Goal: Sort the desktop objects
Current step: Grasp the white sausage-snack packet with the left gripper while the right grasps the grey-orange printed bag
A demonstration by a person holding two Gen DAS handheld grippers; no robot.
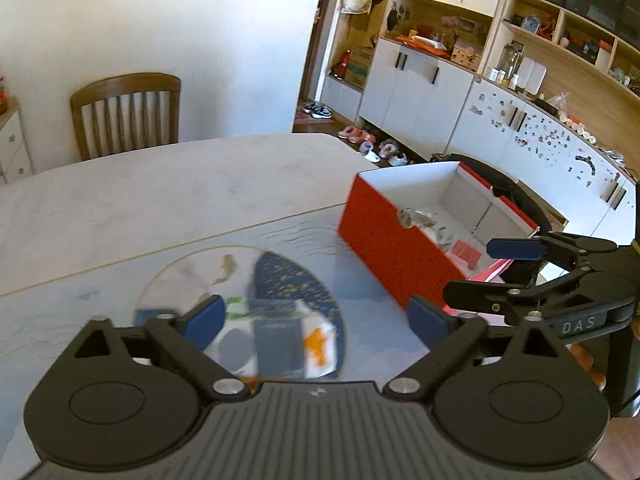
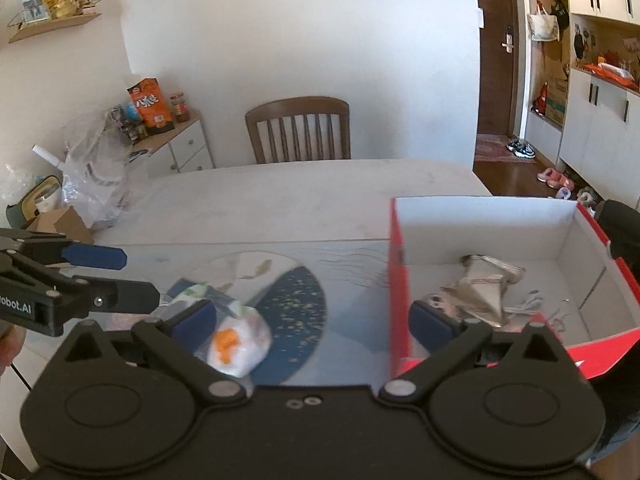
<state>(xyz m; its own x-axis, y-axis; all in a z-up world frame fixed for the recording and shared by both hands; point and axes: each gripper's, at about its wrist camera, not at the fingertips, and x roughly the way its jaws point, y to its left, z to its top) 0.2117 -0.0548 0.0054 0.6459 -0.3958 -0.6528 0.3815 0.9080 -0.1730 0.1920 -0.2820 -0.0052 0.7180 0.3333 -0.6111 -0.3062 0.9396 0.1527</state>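
While both grippers hang over the desk mat (image 2: 352,280) w/ jaws spread wide and nothing between the pads, the clutter sits like this: a white wrapped packet (image 2: 236,340) w/ an orange print lies on the mat's round blue-and-pale design, just ahead of the right gripper (image 2: 312,320), at abt 10 o'clock from its midline; in the left wrist view the same packet (image 1: 276,336) shows blurred betw the blue pads of the left gripper (image 1: 316,320), not touched by them. The red box (image 2: 400,280), white inside, stands open on the mat at 2 o'clock in the right view, its near corner wall just beside the right-hand pad. Inside it: a crumpled silvery wrapper (image 2: 488,284) and a thin white cord (image 2: 528,304), plus small red cards (image 1: 466,252) seen from the left cam. A wooden chair (image 2: 298,128) stands at 12 o'clock behind the table (image 2: 280,192); plastic bags (image 2: 92,168) and a low cabinet w/ snacks at 10 o'clock, shoes on the floor at 2. Both grippers tilt down fwd, side by side, each one's black linkage showing at the other cam's edge
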